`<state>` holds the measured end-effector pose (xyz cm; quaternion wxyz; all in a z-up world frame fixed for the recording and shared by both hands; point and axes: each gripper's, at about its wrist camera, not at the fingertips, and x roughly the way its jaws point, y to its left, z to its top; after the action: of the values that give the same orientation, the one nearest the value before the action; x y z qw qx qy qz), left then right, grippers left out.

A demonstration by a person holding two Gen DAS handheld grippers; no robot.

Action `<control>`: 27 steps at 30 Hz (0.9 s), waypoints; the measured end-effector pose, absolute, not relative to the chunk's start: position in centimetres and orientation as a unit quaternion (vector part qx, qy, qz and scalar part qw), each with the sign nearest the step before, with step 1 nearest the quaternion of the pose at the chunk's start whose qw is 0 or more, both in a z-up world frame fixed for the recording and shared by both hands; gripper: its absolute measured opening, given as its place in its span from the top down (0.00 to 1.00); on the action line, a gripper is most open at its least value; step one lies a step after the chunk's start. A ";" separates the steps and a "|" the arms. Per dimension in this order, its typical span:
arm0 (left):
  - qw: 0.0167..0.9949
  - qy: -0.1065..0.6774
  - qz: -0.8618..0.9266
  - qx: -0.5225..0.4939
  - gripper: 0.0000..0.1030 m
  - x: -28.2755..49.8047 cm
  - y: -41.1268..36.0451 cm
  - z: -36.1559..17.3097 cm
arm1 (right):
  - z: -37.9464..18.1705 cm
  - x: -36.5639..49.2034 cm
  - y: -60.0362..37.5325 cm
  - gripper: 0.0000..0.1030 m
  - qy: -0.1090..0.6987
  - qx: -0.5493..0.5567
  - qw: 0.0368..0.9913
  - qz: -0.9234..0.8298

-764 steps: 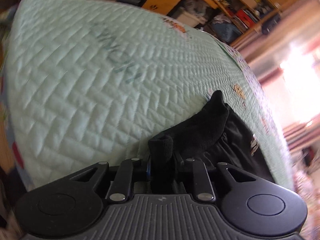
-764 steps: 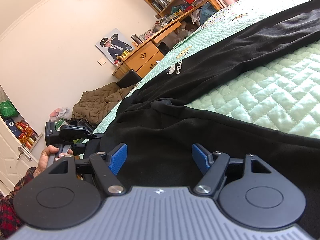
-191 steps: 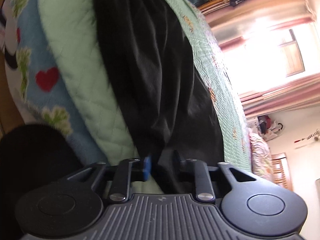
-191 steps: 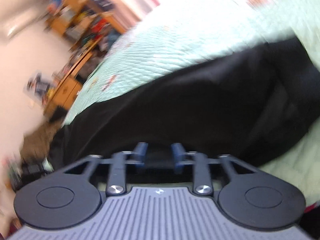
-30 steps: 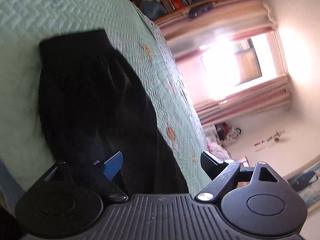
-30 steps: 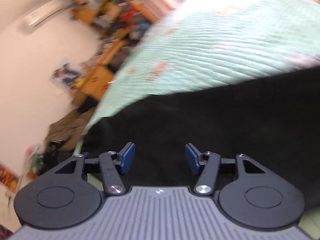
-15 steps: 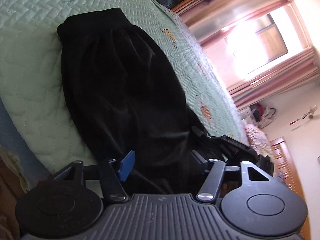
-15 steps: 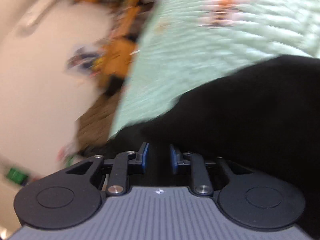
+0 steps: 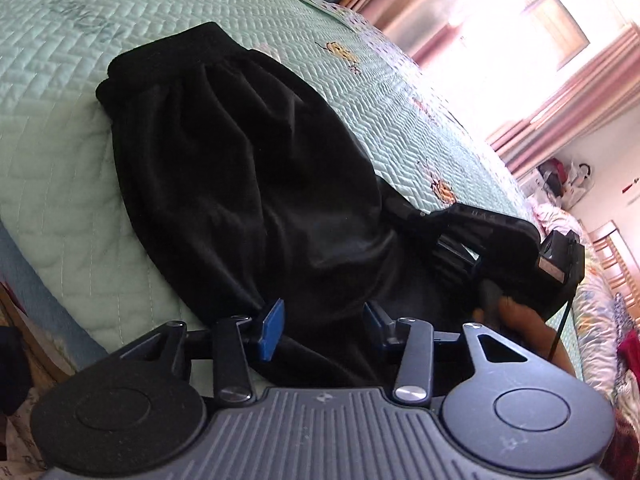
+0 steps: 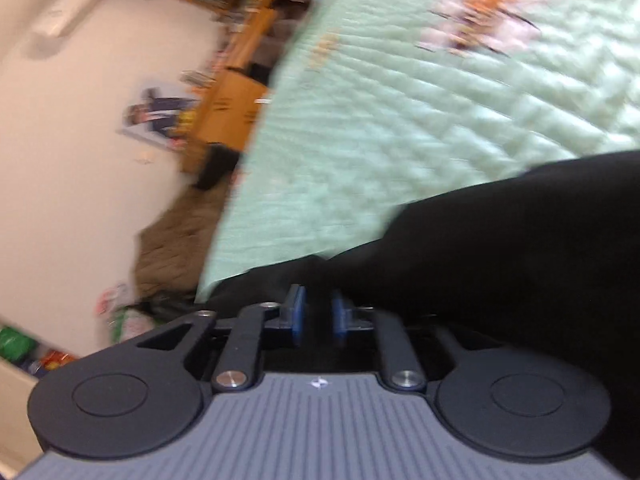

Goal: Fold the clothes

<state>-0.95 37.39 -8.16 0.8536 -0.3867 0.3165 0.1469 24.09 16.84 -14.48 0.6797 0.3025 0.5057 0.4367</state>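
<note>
Black pants (image 9: 240, 168) lie folded lengthwise on the mint quilted bed cover (image 9: 60, 92), the waistband at the far end. My left gripper (image 9: 323, 326) hovers at their near end. Its jaws are closing with black cloth between the blue pads (image 9: 272, 328), which do not visibly press on it. My right gripper (image 10: 316, 314) is shut on a fold of the pants (image 10: 500, 248) at the bed's edge. In the left wrist view its black housing (image 9: 500, 240) shows at the right, held by a hand (image 9: 520, 316), fingertips buried in the cloth.
The bed's near edge (image 9: 36, 264) drops off on the left. Curtains and a bright window (image 9: 560, 40) lie beyond the bed. A wooden dresser (image 10: 228, 108) and a brown heap (image 10: 172, 248) stand by the wall past the bed's corner.
My right gripper swept across the pants and shut on the cloth, and it has come into the left wrist view. My left gripper's jaws narrowed while the wrist rolled.
</note>
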 end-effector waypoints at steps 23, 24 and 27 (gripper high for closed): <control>0.858 0.332 0.145 -0.365 0.48 -2.5 35.5 -8.2 | -12.4 21.3 18.0 0.70 0.496 0.288 0.681 0.456; 0.858 0.332 0.145 -0.365 0.48 -2.5 35.5 -8.2 | -13.1 21.9 18.2 0.81 0.505 0.293 0.679 0.446; 0.858 0.332 0.143 -0.365 0.48 -2.6 35.5 -8.3 | -13.0 21.6 18.1 0.91 0.506 0.303 0.673 0.447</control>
<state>-2.57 35.49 -8.34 0.8582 -0.3648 0.3317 0.1429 21.58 18.06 -13.00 0.6730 0.3026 0.5061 0.4466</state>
